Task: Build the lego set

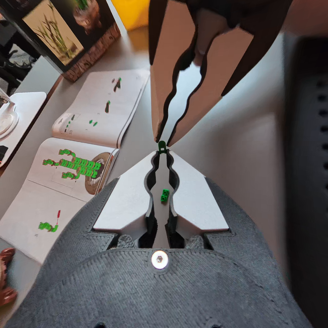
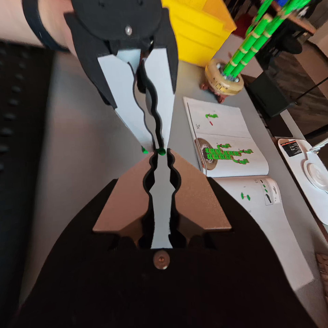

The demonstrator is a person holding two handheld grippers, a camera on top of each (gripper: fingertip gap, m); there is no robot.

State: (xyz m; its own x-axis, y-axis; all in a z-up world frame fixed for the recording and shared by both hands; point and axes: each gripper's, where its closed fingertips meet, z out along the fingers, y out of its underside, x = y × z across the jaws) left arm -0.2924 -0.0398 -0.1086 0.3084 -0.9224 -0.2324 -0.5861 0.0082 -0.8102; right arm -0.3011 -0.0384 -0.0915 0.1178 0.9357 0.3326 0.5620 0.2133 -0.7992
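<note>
**Tools tip to tip over a small green piece**

Left tool, white fingers, nearly closed, pinches a dark green lego piece at its tips above the counter. Right tool, tan fingers, meets it head-on, tips narrowly apart just beside the piece; grip there unclear. Bright green brick lies on the counter below. Open instruction booklet alongside; bamboo model beyond.

office-like desk | grey table | yellow bins | open instruction booklet
</note>
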